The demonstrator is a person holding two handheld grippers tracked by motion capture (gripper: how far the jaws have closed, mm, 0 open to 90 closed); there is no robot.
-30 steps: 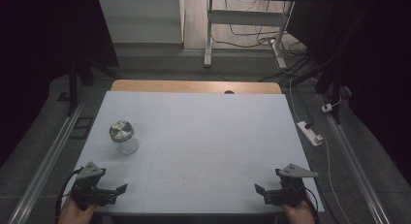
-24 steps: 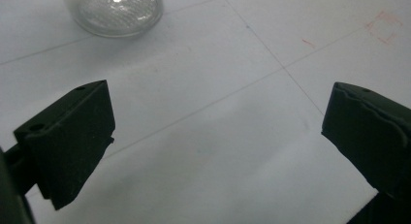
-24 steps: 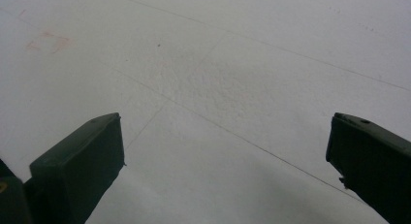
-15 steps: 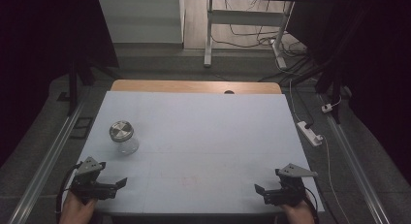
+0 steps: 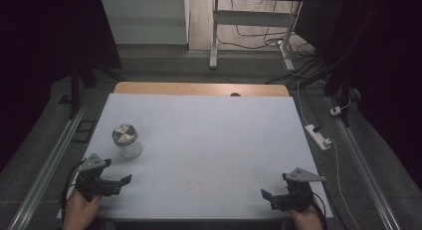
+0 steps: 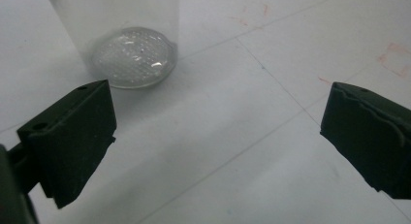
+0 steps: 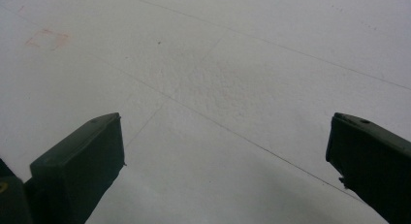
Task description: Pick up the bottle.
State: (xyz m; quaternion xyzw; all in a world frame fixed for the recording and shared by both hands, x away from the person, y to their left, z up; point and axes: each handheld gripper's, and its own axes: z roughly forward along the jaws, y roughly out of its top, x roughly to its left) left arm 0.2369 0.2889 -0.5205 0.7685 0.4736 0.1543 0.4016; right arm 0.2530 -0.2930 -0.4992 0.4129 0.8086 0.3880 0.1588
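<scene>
A: Jar [image 5: 126,140] position first. It stands upright on the white surface [image 5: 209,140], left half, metal lid up, just ahead of the left claw [image 5: 119,181].

B: Confirmed in the left gripper view. Clear body and round glass base [image 6: 133,64] sit up and to the left of the gap, past the left-hand pad [image 6: 72,136]. Not between the pads. Off the centre line.

A: Jaw state, left?

B: Wide. Both pads far apart, nothing between them but bare surface. No contact with the jar.

A: Right claw [image 5: 271,199]?

B: Also wide and empty, at the near right corner. The right gripper view looks along its pads [image 7: 82,161] at bare surface with faint ruled lines. Well apart from the jar, most of the surface's width away.

A: So the left hand [image 5: 82,210] is the nearer one, by a wide margin.

B: Yes. Judgement: a grasp falls to the left. Jar's long axis is vertical, so the claw would come in level, pads either side of the body below the lid.

A: Correction needed before closing?

B: Likely a swing toward the jar's side, then forward, until the body sits centred in the gap. Risk: the nearer pad clips the glass and nudges it.
</scene>
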